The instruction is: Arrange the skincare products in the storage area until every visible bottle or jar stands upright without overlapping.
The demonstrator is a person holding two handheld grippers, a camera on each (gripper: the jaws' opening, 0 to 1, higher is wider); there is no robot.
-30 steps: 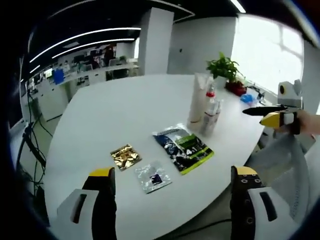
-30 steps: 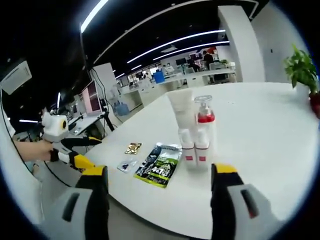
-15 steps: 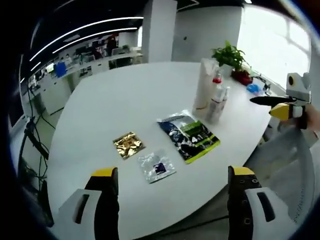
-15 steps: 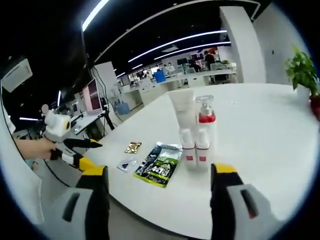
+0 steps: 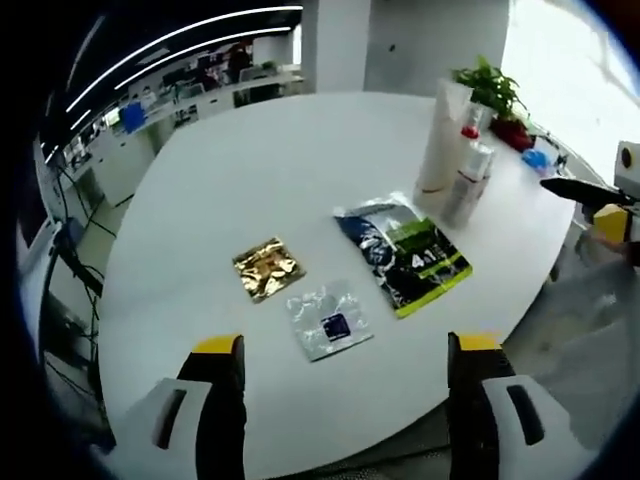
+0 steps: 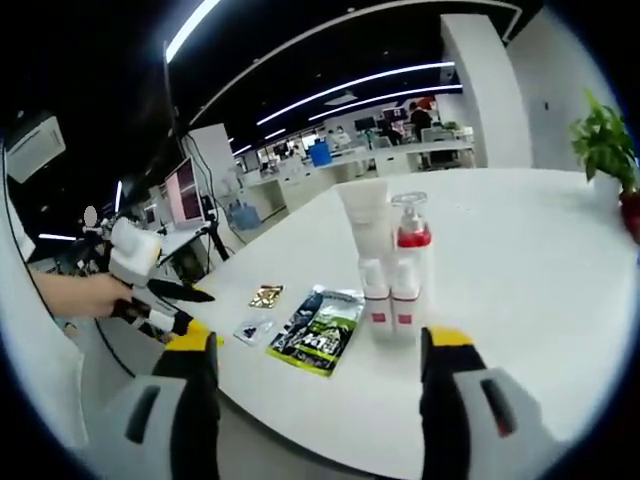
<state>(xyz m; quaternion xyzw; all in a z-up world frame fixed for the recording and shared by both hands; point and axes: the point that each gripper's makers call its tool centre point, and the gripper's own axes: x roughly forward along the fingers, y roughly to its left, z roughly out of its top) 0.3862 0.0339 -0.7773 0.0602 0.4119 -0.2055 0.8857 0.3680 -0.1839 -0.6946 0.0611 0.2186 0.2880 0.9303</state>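
Your left gripper (image 5: 340, 352) hangs over the near edge of the round white table (image 5: 240, 190), its yellow-tipped jaws spread wide with nothing between them. Just beyond them lies a small clear foil sachet with a dark square (image 5: 329, 319); next to it, a little farther, a crinkled gold foil sachet (image 5: 267, 268). To the right of those lies a larger flat pouch printed in dark blue and green (image 5: 404, 252). Past the pouch, near the far right rim, the skincare products stand upright in a tight cluster: a tall white tube (image 5: 440, 137) and, just beside it, a clear pump bottle with a red collar (image 5: 468, 167). A green potted plant (image 5: 490, 92) sits behind them.

In the right gripper view, your right gripper (image 6: 318, 355) is also held off the table's edge, jaws apart and empty. The blue-green pouch (image 6: 318, 328) lies just beyond, and the tube (image 6: 365, 225) and the pump bottle (image 6: 411, 245) stand touching side by side, with two small white red-labelled bottles (image 6: 389, 292) pressed against their fronts.
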